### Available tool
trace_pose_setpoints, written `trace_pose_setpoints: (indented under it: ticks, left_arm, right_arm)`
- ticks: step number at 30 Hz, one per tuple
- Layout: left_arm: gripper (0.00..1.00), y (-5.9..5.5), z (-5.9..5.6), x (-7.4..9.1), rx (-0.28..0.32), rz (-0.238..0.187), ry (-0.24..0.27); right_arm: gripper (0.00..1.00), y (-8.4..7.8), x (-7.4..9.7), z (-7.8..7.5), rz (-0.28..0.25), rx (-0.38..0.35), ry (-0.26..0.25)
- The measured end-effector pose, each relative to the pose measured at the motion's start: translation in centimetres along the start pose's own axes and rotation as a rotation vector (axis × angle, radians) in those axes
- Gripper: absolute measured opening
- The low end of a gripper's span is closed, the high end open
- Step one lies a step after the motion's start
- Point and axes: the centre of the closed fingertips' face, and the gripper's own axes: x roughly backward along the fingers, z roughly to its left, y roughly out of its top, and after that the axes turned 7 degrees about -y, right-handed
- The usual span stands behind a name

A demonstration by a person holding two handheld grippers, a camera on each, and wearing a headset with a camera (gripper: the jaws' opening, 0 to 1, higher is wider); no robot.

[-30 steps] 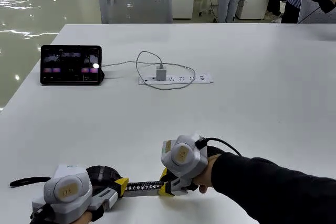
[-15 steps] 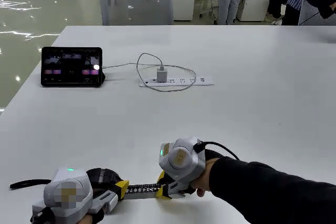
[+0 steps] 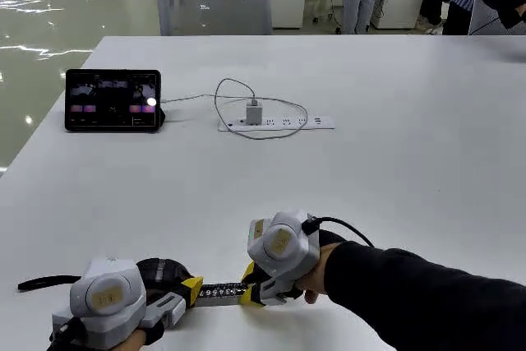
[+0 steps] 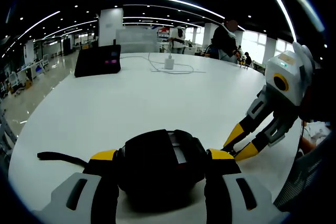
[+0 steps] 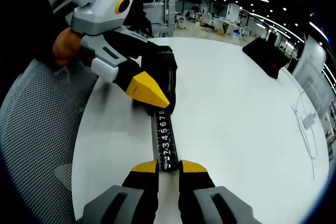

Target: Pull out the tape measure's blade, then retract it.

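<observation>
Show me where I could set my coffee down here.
Free: the bare table in front of the power strip, and everything right of it. Crowded: the near edge, where the left gripper clamps the tape measure and the right gripper pinches its blade; also around the tablet.

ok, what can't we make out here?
Hook of the blade: right gripper view, pinched inside the right gripper.
Sides of the tape measure case: left gripper view, covered by the left gripper.
Numbers on the blade: head view, too small.
Screen of the tablet: head view, too small.

black tape measure (image 4: pixel 160 163); black blade (image 5: pixel 164 140); white table (image 3: pixel 370 121)
</observation>
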Motion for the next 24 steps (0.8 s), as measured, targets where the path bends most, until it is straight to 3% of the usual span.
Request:
trace_pose_setpoints:
  ticks: [24]
  left_arm:
    - [0.62,0.03,0.01,-0.02,0.004,-0.002,-0.002]
  right_arm:
    - [0.1,1.0,-0.63,0.32,-0.059,-0.014,0.004]
